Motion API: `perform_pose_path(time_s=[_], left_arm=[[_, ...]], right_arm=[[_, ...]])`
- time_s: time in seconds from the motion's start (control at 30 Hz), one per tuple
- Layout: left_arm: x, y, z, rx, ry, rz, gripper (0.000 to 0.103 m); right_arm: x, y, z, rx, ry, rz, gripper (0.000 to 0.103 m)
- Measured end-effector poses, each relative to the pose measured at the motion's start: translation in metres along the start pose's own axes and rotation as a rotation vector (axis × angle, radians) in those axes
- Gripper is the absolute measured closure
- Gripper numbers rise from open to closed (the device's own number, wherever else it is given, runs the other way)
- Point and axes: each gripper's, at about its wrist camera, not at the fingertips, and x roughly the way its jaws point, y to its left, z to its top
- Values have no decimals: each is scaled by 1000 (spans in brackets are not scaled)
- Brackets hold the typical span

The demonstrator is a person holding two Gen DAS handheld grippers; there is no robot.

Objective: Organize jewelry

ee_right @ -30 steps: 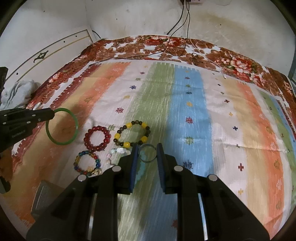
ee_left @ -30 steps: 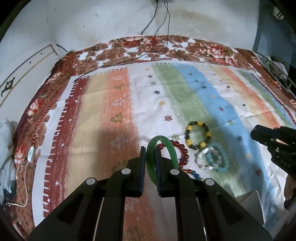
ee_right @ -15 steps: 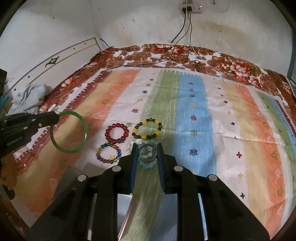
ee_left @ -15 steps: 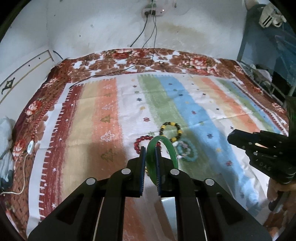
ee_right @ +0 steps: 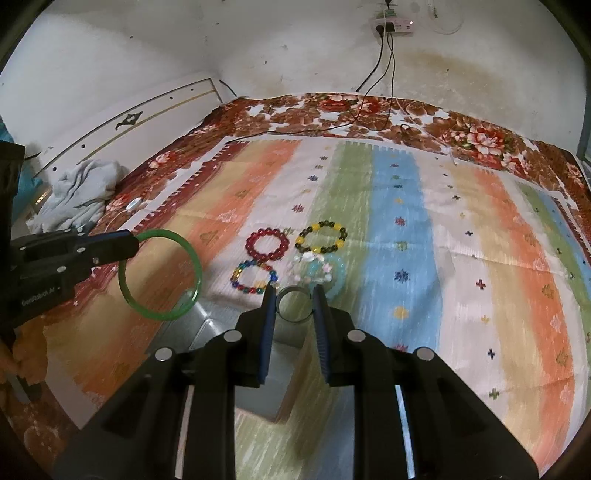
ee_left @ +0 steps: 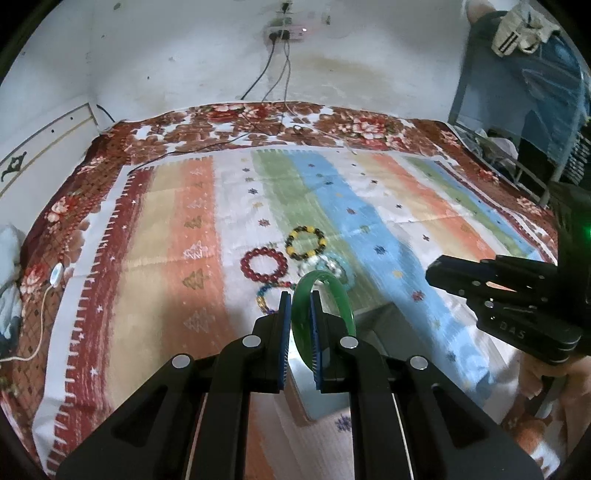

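My left gripper [ee_left: 300, 295] is shut on a green bangle [ee_left: 341, 291], held upright above the striped cloth [ee_left: 177, 229]. The right wrist view shows that left gripper [ee_right: 129, 243] at the left with the green bangle [ee_right: 198, 275] hanging free of the cloth. My right gripper [ee_right: 294, 291] is shut on a small silvery ring [ee_right: 295, 321]; it also appears at the right of the left view [ee_left: 432, 275]. On the cloth lie a red bead bracelet [ee_right: 267, 243], a yellow-and-black one [ee_right: 322, 238], a multicoloured one [ee_right: 253, 277] and a pale turquoise one [ee_right: 325, 271].
A grey box [ee_right: 218, 325] sits on the cloth just below both grippers, partly hidden by them. Cables [ee_right: 369, 107] trail from a wall socket [ee_right: 393, 26] over the floral blanket. A grey rag [ee_right: 79, 192] lies at the left, and a metal rack [ee_left: 517, 173] stands at the right.
Both grippers drew back and rose with the bangle and ring still held. The bracelets now look farther off, and the grey box has come into view beneath the fingers.
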Motion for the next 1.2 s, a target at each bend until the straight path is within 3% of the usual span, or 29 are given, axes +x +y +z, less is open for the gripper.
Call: perform_pose_path(time_s=[0.4,0.47,0.5,0.57,0.6,0.87,0.97,1.2], left_arm=[[3,-20,-15,39,29,-23,93],[8,-19,-16,27,48,-36,92],[10,-17,-16,15,57,-39,92],[11,-14,-15,10,52,-16,77],[10,-13,-14,9,45,-5,64],[9,1,-10,-35,38,10,61],[11,5,-8,-40,43,22,52],[26,18,1,-55,68,53,50]], right_arm=[[5,21,-9,-29,30,53,81],[6,16,-8,-11,34,48,72],[7,14,-7,-5,33,44,61],[8,11,-8,7,37,46,55],[8,9,-8,14,40,46,54],[10,5,-7,31,48,54,53],[13,2,-6,36,51,42,48],[22,-3,-1,45,56,26,46]])
